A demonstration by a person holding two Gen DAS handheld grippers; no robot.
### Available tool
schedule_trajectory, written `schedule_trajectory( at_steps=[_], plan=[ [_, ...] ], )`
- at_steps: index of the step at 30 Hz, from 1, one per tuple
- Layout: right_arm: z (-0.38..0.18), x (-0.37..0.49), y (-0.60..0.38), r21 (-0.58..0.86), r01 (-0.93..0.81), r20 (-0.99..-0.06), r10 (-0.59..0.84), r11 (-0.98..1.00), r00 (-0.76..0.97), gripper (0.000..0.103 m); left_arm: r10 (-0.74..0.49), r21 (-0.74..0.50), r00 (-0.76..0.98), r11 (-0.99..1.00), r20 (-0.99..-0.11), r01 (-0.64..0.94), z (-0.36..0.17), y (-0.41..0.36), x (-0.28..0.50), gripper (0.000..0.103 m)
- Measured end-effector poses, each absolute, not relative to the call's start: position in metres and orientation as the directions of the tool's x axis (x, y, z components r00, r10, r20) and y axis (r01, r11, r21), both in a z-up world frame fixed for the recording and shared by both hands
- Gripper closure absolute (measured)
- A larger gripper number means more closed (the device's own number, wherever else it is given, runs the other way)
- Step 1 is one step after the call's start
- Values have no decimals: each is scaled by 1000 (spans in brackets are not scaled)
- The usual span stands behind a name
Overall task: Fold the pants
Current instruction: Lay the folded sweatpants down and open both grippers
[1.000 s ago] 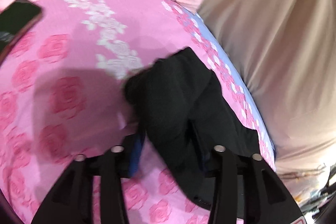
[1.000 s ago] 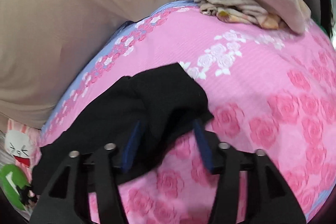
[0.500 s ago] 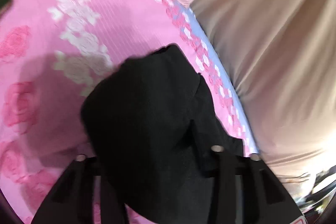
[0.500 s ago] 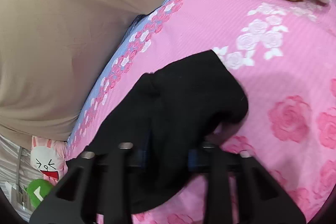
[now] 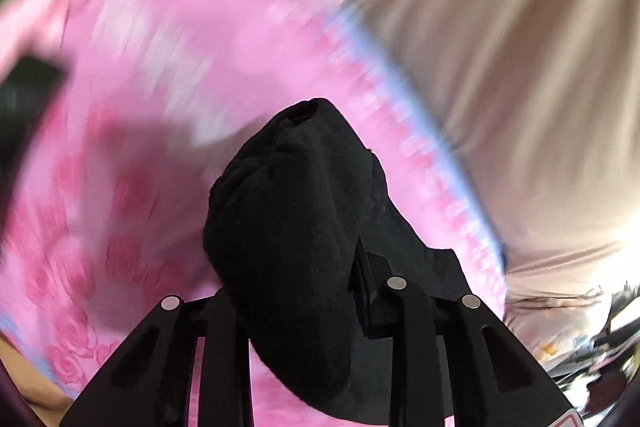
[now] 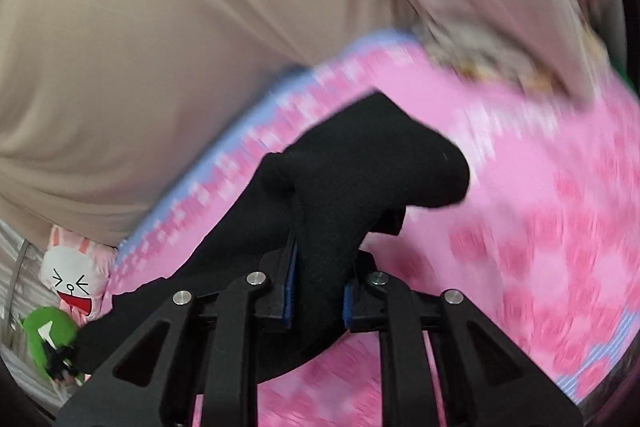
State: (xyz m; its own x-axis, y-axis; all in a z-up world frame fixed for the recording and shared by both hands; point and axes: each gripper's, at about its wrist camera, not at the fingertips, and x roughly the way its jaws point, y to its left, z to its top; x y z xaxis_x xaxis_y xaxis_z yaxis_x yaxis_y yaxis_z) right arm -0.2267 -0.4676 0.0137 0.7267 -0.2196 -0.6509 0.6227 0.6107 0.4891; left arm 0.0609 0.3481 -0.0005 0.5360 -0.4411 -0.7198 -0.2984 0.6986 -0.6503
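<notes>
Right wrist view: black pants (image 6: 360,187) bunched, pinched between jaws.

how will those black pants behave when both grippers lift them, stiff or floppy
Probably floppy: the black pants bunch and droop over the right gripper, trailing onto the pink bedsheet. The fleecy-looking surface at the left gripper suggests they won't slip much. They look light.

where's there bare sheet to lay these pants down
Bare pink sheet lies beyond the black pants, out to the beige heap; more shows beyond the pants in the left view, short of a dark object. The blue-edged side against the beige fabric is tight.
</notes>
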Motion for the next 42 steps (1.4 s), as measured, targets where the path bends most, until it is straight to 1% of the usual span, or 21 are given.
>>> schedule_trajectory(
  at_steps=[1,2,4,7,9,12,14,16,18,19,20,22,25,27,29,31,33,35,37,40,42],
  plan=[
    [-11,-230,-471,497,642,-677,-201,584,708,87,-437,-643,518,692,-735,-329,-22,350,58,73],
    [-23,-234,-470,512,635,-668,-196,579,718,86,-448,-671,544,668,-709,-323,-33,352,52,73],
    [-24,-243,-467,543,612,-629,-203,575,750,85,-451,-709,601,639,-660,-299,-33,357,37,70],
    [-20,-245,-464,538,607,-623,-210,585,754,78,-362,-653,633,691,-684,-311,-16,351,22,70],
    [-20,-246,-464,538,614,-629,-209,577,748,64,-247,-578,666,743,-704,-336,4,343,6,70],
    [-12,-267,-452,490,653,-605,-313,578,732,56,-81,-482,702,781,-707,-396,39,336,-23,73],
    [2,-287,-441,444,688,-556,-425,574,714,35,-49,-465,716,791,-697,-399,56,333,-37,74],
    [16,-293,-435,418,670,-518,-445,613,730,30,-89,-461,738,829,-669,-318,77,316,-43,74],
    [28,-283,-433,393,642,-506,-429,658,749,31,-133,-438,745,869,-654,-230,91,285,-36,74],
    [34,-272,-430,373,621,-508,-408,689,759,39,-165,-427,738,886,-654,-181,96,266,-30,72],
    [37,-262,-427,360,599,-514,-383,716,767,53,-213,-429,723,894,-657,-126,96,246,-22,71],
    [39,-229,-414,338,540,-546,-307,771,780,65,-305,-447,677,894,-670,-39,90,204,0,71],
    [27,-167,-394,284,454,-624,-198,844,756,69,-387,-442,582,896,-715,54,65,139,27,71],
    [9,-131,-394,240,440,-681,-174,865,712,69,-393,-422,512,904,-764,64,39,105,48,71],
    [-8,-108,-414,156,514,-722,-258,844,642,72,-382,-402,475,913,-793,64,17,92,64,71],
    [-9,-108,-446,197,586,-701,-304,786,645,84,-302,-342,471,940,-829,0,-5,93,80,72],
    [3,-128,-458,228,648,-670,-366,727,646,83,-337,-392,483,920,-808,-15,-12,102,85,72],
    [22,-163,-451,281,631,-601,-380,723,703,76,-382,-447,465,894,-798,-32,-11,114,87,72],
    [30,-205,-438,309,620,-564,-385,721,730,72,-365,-445,483,893,-796,-59,-6,122,86,72],
    [21,-264,-426,367,628,-560,-376,686,738,40,-354,-446,535,894,-767,-48,13,129,72,72],
    [13,-289,-422,411,634,-568,-360,655,740,40,-382,-469,544,883,-747,-24,19,122,65,69]
  ],
)
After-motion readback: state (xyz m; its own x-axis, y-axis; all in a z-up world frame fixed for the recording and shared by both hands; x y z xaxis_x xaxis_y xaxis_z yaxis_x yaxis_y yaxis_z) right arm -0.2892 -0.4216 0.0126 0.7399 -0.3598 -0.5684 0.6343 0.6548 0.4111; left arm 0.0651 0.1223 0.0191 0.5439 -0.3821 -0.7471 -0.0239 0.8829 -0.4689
